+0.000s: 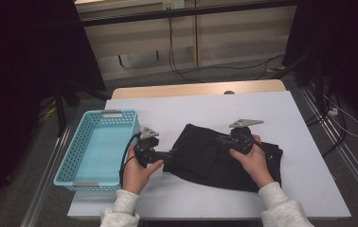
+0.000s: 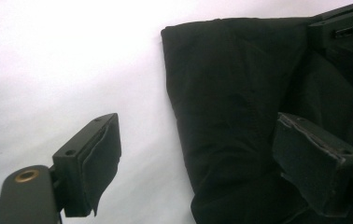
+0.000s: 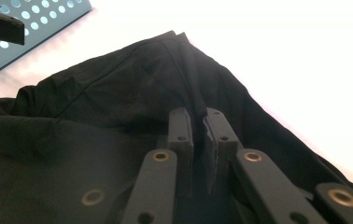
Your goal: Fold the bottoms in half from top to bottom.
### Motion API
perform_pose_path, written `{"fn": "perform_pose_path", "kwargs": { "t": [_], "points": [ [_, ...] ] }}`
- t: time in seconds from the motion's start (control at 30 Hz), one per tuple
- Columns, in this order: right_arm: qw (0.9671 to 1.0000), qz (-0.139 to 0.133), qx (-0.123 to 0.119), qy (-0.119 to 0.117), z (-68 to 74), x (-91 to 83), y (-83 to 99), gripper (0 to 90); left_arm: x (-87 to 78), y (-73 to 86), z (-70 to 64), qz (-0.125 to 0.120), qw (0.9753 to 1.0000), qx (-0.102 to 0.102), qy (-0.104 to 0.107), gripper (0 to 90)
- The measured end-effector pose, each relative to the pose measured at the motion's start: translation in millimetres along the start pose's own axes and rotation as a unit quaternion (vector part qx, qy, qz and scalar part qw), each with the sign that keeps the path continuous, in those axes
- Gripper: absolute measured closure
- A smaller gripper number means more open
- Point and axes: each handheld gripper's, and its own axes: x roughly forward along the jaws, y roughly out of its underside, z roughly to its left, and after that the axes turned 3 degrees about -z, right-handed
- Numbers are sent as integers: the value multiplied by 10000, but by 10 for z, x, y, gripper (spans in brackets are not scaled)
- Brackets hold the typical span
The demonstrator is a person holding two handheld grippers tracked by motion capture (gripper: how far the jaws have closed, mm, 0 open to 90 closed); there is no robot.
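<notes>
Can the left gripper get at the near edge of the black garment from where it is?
Probably yes: the left gripper is open, its jaws straddling the black garment's edge, with nothing between them.

The left gripper (image 1: pixel 170 153) lies low, jaws spread wide and pointing right. The right gripper (image 1: pixel 219 140) points left, its jaws nearly closed. Both forearms reach in from below.
</notes>
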Motion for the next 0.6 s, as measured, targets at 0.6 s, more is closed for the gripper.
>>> {"fn": "perform_pose_path", "kwargs": {
  "t": [0.6],
  "points": [
    [10000, -60, 49, 24, -18, -108, 9, 817, 109, 89, -52, 220, 9996, 154, 62, 154]
  ]
}}
